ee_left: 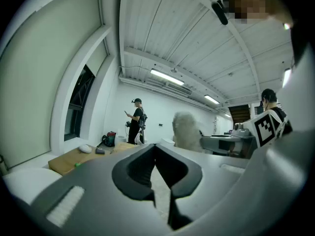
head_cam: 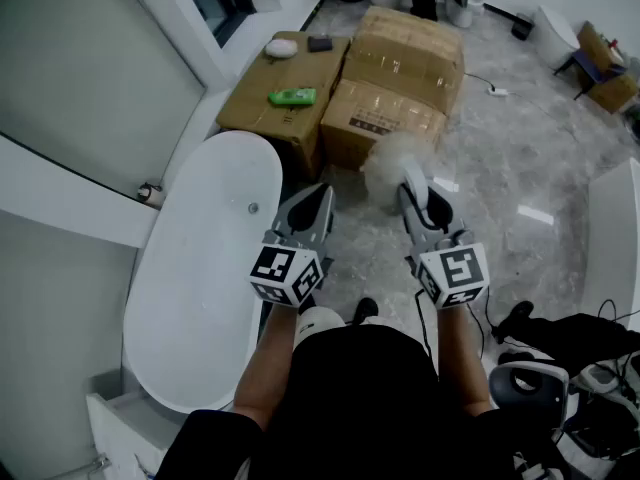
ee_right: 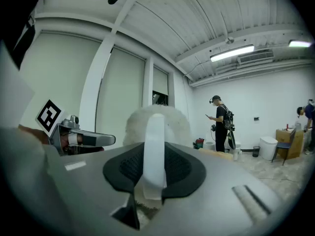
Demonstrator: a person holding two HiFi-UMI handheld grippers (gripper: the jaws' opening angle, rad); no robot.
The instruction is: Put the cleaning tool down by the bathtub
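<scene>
Right tongs [head_cam: 413,184] clamp cleaning tool [head_cam: 393,161] by handle; left tongs [head_cam: 314,196] closed, empty. Lower it (slowly) to floor [head_cam: 510,168] beside bathtub [head_cam: 200,268].

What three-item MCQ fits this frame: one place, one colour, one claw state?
1. The bathtub lies:
A. on the person's left
B. on the person's right
C. behind the person

2. Of the items on the cardboard box by the tub, the nearest item to the person is:
A. red
B. green
C. blue

3. The right claw is:
A. open and empty
B. shut on nothing
C. shut on the cleaning tool

Key:
1 A: the head view shows the tub along the left, beside the left claw.
2 B: it is bright green against the brown cardboard.
3 C: the right gripper view shows the tool's white handle clamped between the jaws, with its fluffy head beyond the tips.
</scene>
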